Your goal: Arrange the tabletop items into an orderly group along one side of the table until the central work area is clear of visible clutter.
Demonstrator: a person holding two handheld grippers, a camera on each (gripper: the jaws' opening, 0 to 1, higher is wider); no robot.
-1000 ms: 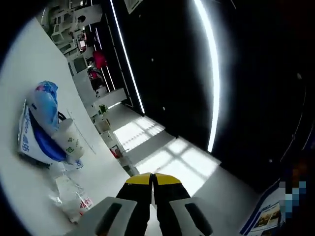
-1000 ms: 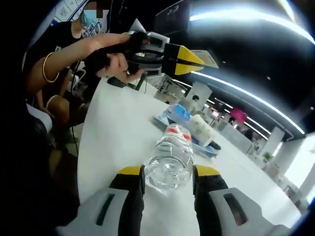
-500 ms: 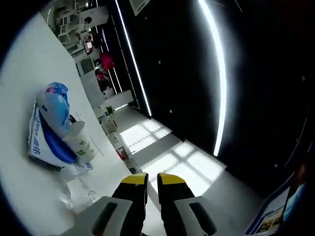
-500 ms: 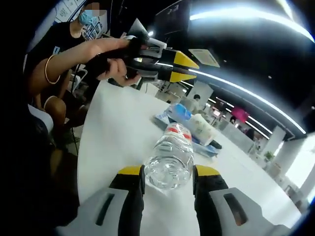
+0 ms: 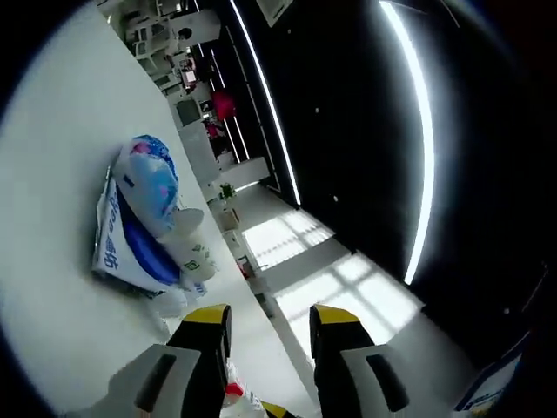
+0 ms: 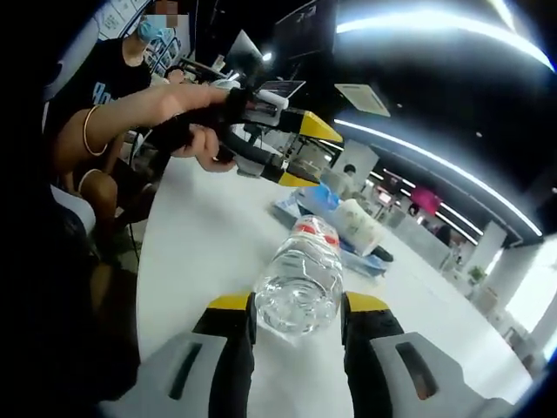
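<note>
The right gripper [image 6: 297, 315] clamps a clear water bottle [image 6: 300, 282] lying on the white surface [image 6: 200, 252]. The left gripper [image 6: 300, 158] hovers with jaws wide above it, near a blue tissue pack [image 5: 130, 233].

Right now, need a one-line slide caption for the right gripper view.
Right gripper clamps a clear water bottle above the white table; left gripper, jaws open, hangs beyond.

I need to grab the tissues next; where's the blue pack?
In the left gripper view, the blue pack lies on the white table, left of centre, against a paper cup.
</note>
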